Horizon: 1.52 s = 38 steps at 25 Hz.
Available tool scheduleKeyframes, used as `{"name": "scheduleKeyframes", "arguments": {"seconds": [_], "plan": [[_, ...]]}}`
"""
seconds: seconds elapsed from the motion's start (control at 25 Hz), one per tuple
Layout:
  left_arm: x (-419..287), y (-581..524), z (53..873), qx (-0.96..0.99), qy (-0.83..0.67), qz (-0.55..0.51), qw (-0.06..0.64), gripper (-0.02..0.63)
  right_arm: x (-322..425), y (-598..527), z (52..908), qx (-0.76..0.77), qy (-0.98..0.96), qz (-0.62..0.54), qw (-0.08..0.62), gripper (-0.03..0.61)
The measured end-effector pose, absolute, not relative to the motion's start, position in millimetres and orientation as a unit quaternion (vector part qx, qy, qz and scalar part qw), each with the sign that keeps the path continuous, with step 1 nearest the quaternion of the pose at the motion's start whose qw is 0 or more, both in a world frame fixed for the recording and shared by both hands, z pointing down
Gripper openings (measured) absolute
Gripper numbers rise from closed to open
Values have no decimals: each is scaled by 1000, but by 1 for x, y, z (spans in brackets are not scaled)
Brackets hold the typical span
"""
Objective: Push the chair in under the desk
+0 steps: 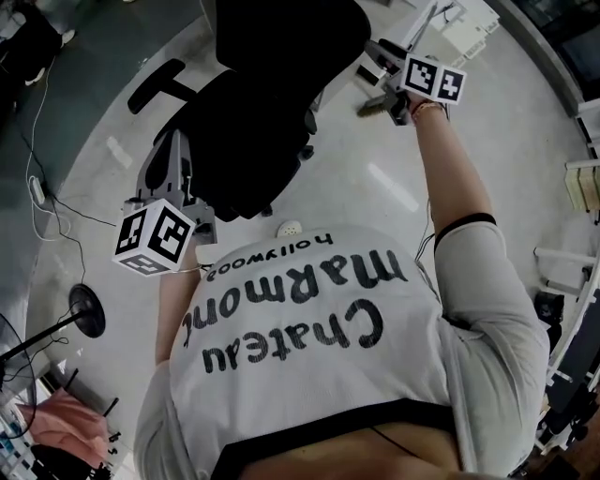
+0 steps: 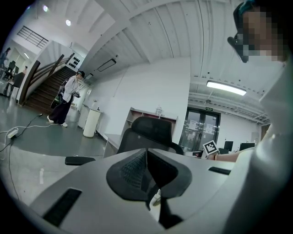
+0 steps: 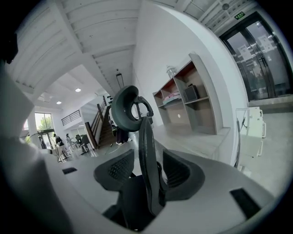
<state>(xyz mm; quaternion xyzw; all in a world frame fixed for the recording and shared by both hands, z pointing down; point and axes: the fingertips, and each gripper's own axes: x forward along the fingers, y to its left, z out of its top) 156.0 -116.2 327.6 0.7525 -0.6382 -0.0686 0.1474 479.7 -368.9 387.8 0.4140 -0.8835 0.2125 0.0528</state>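
The black office chair (image 1: 267,103) stands on the floor in front of me in the head view, its backrest (image 1: 281,33) at the far side. My left gripper (image 1: 173,164) is shut and empty, reaching along the chair's left side below the armrest (image 1: 155,84). In the left gripper view the chair's backrest (image 2: 151,132) shows ahead beyond the closed jaws. My right gripper (image 1: 375,103) is held out a little to the right of the chair, jaws apart. In the right gripper view the chair back (image 3: 146,160) appears edge-on between the open jaws, the headrest (image 3: 128,109) above, with gaps on both sides.
Cables and a power strip (image 1: 37,187) lie on the floor at left, with a round stand base (image 1: 86,309) nearer me. White furniture (image 1: 469,28) stands at top right. A shelf unit (image 3: 183,98) lines the wall. A person (image 2: 68,98) stands far off by stairs, beside a white bin (image 2: 91,122).
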Motion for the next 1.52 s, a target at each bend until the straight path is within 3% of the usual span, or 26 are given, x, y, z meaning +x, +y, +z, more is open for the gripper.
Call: {"name": "scheduleKeyframes", "arguments": {"seconds": [0.08, 0.2, 0.36, 0.44, 0.84, 1.36, 1.52], "plan": [[153, -116, 334, 751, -639, -65, 154, 21, 475, -377, 394, 409, -883, 220, 62, 247], [147, -117, 337, 747, -643, -63, 159, 23, 468, -390, 394, 407, -885, 217, 70, 250], [141, -118, 341, 737, -652, -70, 164, 23, 460, -395, 395, 395, -889, 215, 86, 206], [141, -119, 341, 736, -653, -71, 164, 23, 458, -394, 395, 393, -888, 221, 86, 149], [152, -106, 338, 743, -647, -69, 157, 23, 456, -367, 395, 423, -870, 236, 88, 141], [192, -79, 333, 752, -637, -72, 149, 23, 442, -242, 397, 356, -889, 276, 85, 171], [210, -69, 329, 757, -632, -74, 147, 21, 422, -191, 392, 271, -911, 295, 102, 235]]}}
